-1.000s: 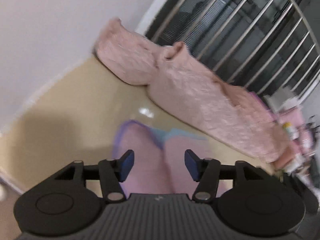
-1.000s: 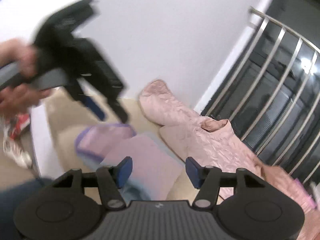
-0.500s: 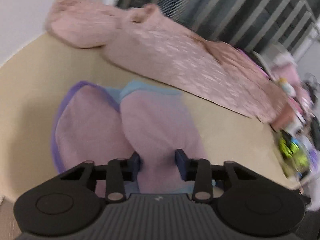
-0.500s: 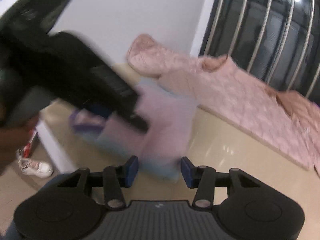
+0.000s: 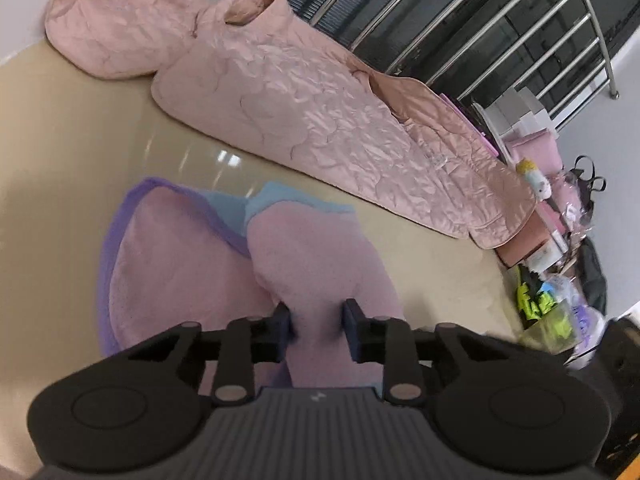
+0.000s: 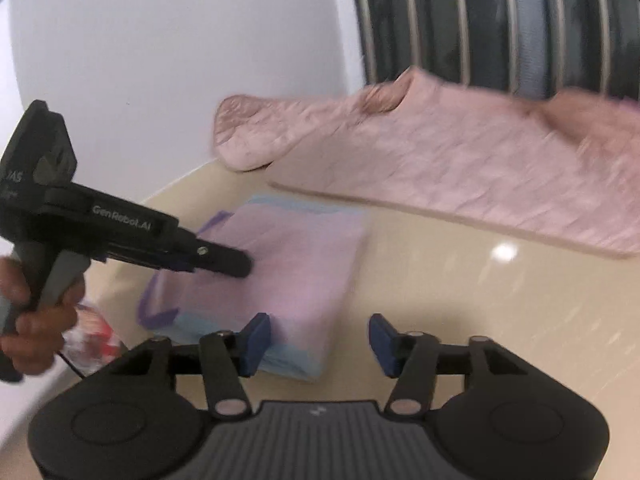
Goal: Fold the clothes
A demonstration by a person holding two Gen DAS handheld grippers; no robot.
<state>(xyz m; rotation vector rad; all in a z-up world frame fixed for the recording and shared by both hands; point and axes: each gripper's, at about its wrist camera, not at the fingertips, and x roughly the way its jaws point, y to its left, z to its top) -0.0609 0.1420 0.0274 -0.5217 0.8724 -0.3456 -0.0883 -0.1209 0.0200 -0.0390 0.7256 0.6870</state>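
The left gripper [image 5: 316,322] has its jaws drawn in on a raised fold of the pink garment [image 5: 320,264], the fabric bunched between the two blue pads [image 5: 352,320]. The garment is soft pink with a purple trim [image 5: 106,248] and light blue edging [image 5: 280,194]; it lies on the beige counter [image 5: 80,140], reaching forward from these jaws, with a flatter lobe to their left.

From the right wrist view the same garment [image 6: 288,256] appears as a folded, roughly rectangular stack ahead and to the left of the right gripper [image 6: 318,340]. Its jaws stand wide apart with nothing between them; the left pad sits just at the stack's near corner, the right one over bare counter [image 6: 460,300]. The left gripper [image 6: 236,264] reaches in from the left, held by a hand [image 6: 28,332], its tips on the top of the stack.

Well beyond both sets of jaws, a quilted pink jacket [image 5: 320,92] lies spread along the far edge of the counter, below metal window bars [image 5: 520,28].
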